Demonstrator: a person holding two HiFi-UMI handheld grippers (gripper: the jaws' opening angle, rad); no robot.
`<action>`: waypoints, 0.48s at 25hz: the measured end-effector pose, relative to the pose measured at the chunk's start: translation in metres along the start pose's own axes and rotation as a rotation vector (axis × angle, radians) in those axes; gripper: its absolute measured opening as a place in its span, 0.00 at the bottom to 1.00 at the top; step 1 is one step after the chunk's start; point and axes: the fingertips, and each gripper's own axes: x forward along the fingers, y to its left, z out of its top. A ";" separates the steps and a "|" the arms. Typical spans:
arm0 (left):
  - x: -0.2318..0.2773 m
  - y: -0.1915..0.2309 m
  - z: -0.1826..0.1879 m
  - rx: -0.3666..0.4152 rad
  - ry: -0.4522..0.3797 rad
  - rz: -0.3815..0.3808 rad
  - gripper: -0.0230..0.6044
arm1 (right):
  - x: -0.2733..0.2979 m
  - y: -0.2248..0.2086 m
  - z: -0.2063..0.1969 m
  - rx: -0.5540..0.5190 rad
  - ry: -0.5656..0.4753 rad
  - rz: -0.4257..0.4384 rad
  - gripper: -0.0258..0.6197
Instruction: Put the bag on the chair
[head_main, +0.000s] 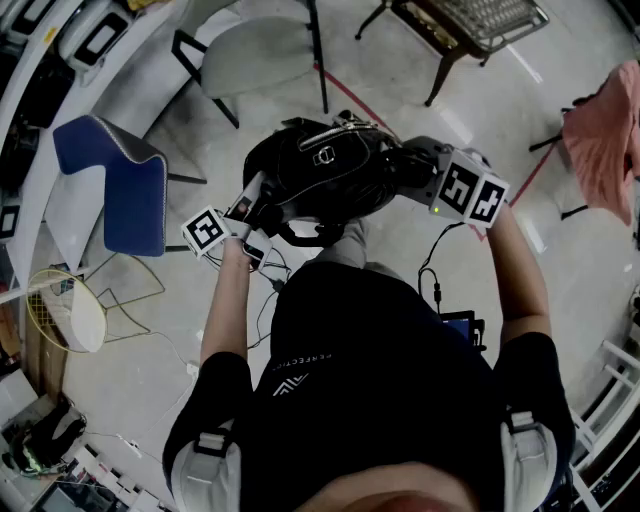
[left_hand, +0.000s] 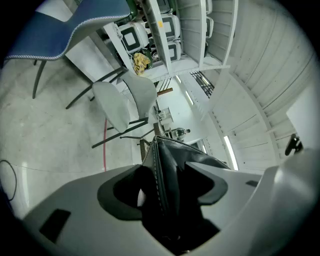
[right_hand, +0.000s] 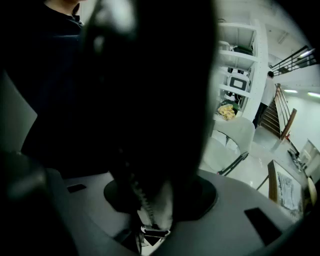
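We stand on a big grey floor (head_main: 420, 90). A grey chair (head_main: 255, 55) is ahead of us, and a blue chair (head_main: 125, 185) is off to our left. We hold the black bag (head_main: 320, 170) up in the air, between us and the grey chair. Our left tongs (head_main: 256, 203) squeeze its stitched side. Our right tongs (head_main: 408, 165) squeeze the other side, by the zipper.

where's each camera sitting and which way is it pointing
Head view: on the person's head, looking steeply down at the black bag; forearms and torso show.
Left gripper view: rides the left gripper, looking along its fingers, shut on the bag, toward a grey chair.
Right gripper view: rides the right gripper, fingers on the bag's zip edge.
Shared: bag and grey chair show in all three.
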 end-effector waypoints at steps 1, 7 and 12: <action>0.002 0.001 0.002 0.005 0.012 0.009 0.47 | 0.000 -0.001 -0.001 0.015 -0.001 -0.004 0.29; 0.108 -0.019 -0.022 0.038 0.021 0.003 0.47 | -0.057 -0.064 -0.072 0.024 -0.012 -0.018 0.29; 0.124 -0.039 -0.035 0.012 -0.037 0.045 0.46 | -0.088 -0.085 -0.083 -0.024 -0.021 0.022 0.29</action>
